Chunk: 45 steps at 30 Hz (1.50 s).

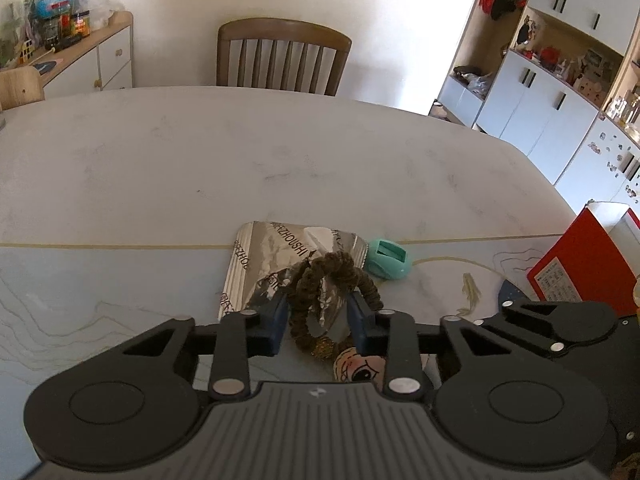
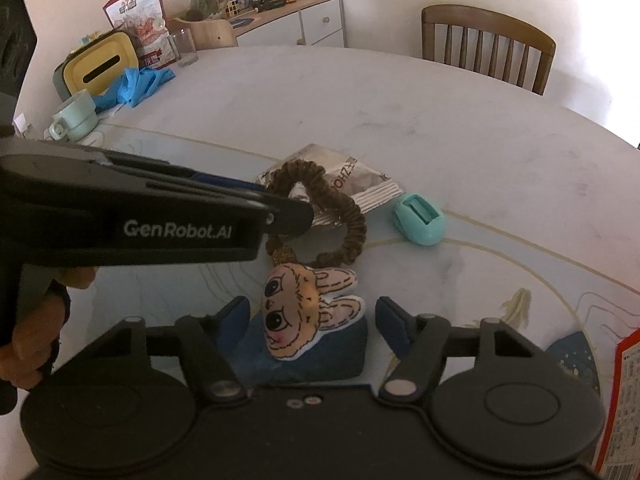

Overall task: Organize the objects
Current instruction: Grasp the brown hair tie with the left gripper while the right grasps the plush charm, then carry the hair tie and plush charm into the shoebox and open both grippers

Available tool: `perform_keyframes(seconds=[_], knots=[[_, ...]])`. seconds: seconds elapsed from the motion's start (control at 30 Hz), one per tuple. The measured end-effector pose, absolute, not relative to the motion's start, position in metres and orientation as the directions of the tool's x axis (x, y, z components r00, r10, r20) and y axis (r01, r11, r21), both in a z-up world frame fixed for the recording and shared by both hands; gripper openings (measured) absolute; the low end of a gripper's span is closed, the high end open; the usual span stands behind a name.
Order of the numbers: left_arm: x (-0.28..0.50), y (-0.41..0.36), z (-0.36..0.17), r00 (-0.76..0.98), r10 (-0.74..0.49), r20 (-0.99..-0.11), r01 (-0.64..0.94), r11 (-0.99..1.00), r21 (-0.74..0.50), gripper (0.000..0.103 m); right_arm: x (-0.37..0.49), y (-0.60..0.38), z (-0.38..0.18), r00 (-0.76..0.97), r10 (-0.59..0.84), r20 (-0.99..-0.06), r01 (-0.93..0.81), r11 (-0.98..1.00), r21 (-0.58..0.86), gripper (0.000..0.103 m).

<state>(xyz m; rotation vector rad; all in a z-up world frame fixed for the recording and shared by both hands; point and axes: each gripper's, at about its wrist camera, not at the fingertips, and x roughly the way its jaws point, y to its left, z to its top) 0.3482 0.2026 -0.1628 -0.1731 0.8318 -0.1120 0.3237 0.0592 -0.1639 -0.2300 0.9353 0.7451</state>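
A brown scrunchie point(image 1: 332, 268) point(image 2: 352, 232) with a plush bunny-face charm point(image 1: 356, 366) point(image 2: 300, 312) lies partly on a crumpled silver foil packet point(image 1: 272, 256) point(image 2: 360, 184). My left gripper point(image 1: 318, 320) point(image 2: 288, 216) has its blue jaws narrowly apart around one strand of the scrunchie. Foil shows in the gap beside the right pad, so the pads do not clamp it. My right gripper point(image 2: 314, 316) stands open on either side of the bunny charm, with room on both sides. A small teal plastic piece point(image 1: 388, 260) point(image 2: 420, 220) sits just right of the packet.
A red box point(image 1: 580, 264) point(image 2: 624, 400) stands at the right. At the table's point(image 1: 200, 160) far left corner are a mint mug point(image 2: 76, 116), a yellow tissue box point(image 2: 100, 68), a blue cloth point(image 2: 140, 84) and a glass point(image 2: 184, 48). A wooden chair point(image 1: 280, 56) stands behind the table.
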Motion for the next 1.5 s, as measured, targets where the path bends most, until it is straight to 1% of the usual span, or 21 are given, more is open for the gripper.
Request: perform_keyframes(seconds=[0.03, 0.07, 0.1, 0.13, 0.17, 0.4, 0.53, 0.7, 0.83, 0.93, 1.13, 1.23, 1.27, 1.3, 1.33, 1.37, 1.4, 1.5], knots=[[0.348, 0.202, -0.162, 0.671, -0.163, -0.723, 0.030, 0.981, -0.194, 0.026, 0.323, 0.060, -0.164, 0.370, 0.479, -0.796, -0.672, 0.730, 0.127, 0.064], [0.348, 0.202, -0.162, 0.673, -0.156, -0.723, 0.026, 0.982, -0.188, 0.020, 0.323, 0.060, -0.164, 0.370, 0.480, -0.796, -0.673, 0.728, 0.126, 0.059], [0.347, 0.202, -0.161, 0.674, -0.151, -0.723, 0.022, 0.982, -0.185, 0.017, 0.323, 0.060, -0.163, 0.370, 0.479, -0.796, -0.674, 0.728, 0.124, 0.054], [0.347, 0.202, -0.161, 0.676, -0.148, -0.722, 0.018, 0.983, -0.185, 0.016, 0.323, 0.060, -0.163, 0.370, 0.478, -0.797, -0.675, 0.728, 0.123, 0.052], [0.347, 0.202, -0.160, 0.676, -0.146, -0.722, 0.015, 0.983, -0.185, 0.013, 0.323, 0.059, -0.163, 0.368, 0.477, -0.798, -0.674, 0.728, 0.123, 0.051], [0.346, 0.199, -0.155, 0.676, -0.142, -0.723, 0.024, 0.985, -0.171, 0.003, 0.317, 0.052, -0.159, 0.377, 0.459, -0.805, -0.661, 0.742, 0.113, 0.048], [0.341, 0.199, -0.150, 0.680, -0.146, -0.718, 0.032, 0.985, -0.170, 0.001, 0.311, 0.042, -0.155, 0.391, 0.444, -0.806, -0.639, 0.761, 0.110, 0.047], [0.333, 0.197, -0.143, 0.680, -0.163, -0.715, 0.044, 0.982, -0.182, 0.000, 0.299, 0.020, -0.145, 0.402, 0.446, -0.799, -0.599, 0.789, 0.139, 0.046], [0.326, 0.191, -0.137, 0.688, -0.142, -0.711, 0.058, 0.988, -0.141, 0.000, 0.289, 0.001, -0.135, 0.418, 0.456, -0.786, -0.576, 0.802, 0.159, 0.046], [0.327, 0.191, -0.137, 0.683, -0.147, -0.716, 0.063, 0.988, -0.142, 0.000, 0.286, -0.009, -0.133, 0.430, 0.452, -0.782, -0.549, 0.818, 0.172, 0.047], [0.336, 0.195, -0.144, 0.668, -0.161, -0.727, 0.079, 0.986, -0.146, 0.007, 0.282, -0.023, -0.131, 0.441, 0.457, -0.772, -0.511, 0.835, 0.203, 0.047], [0.339, 0.198, -0.150, 0.663, -0.168, -0.730, 0.089, 0.985, -0.146, 0.016, 0.279, -0.026, -0.132, 0.443, 0.454, -0.773, -0.503, 0.840, 0.205, 0.047], [0.339, 0.199, -0.152, 0.660, -0.171, -0.731, 0.093, 0.985, -0.146, 0.022, 0.279, -0.027, -0.133, 0.443, 0.454, -0.773, -0.500, 0.841, 0.207, 0.047], [0.340, 0.199, -0.153, 0.661, -0.175, -0.730, 0.098, 0.984, -0.147, 0.029, 0.278, -0.028, -0.133, 0.444, 0.452, -0.774, -0.498, 0.842, 0.207, 0.047], [0.340, 0.200, -0.155, 0.662, -0.174, -0.729, 0.099, 0.984, -0.146, 0.034, 0.277, -0.029, -0.133, 0.444, 0.451, -0.774, -0.496, 0.843, 0.206, 0.047], [0.341, 0.200, -0.156, 0.663, -0.170, -0.729, 0.095, 0.985, -0.143, 0.048, 0.277, -0.030, -0.134, 0.444, 0.451, -0.775, -0.494, 0.844, 0.208, 0.047], [0.341, 0.201, -0.157, 0.669, -0.165, -0.725, 0.090, 0.986, -0.142, 0.058, 0.277, -0.030, -0.134, 0.443, 0.450, -0.775, -0.492, 0.845, 0.209, 0.047], [0.341, 0.203, -0.158, 0.680, -0.168, -0.714, 0.092, 0.985, -0.145, 0.058, 0.275, -0.031, -0.134, 0.443, 0.446, -0.778, -0.489, 0.847, 0.208, 0.047]])
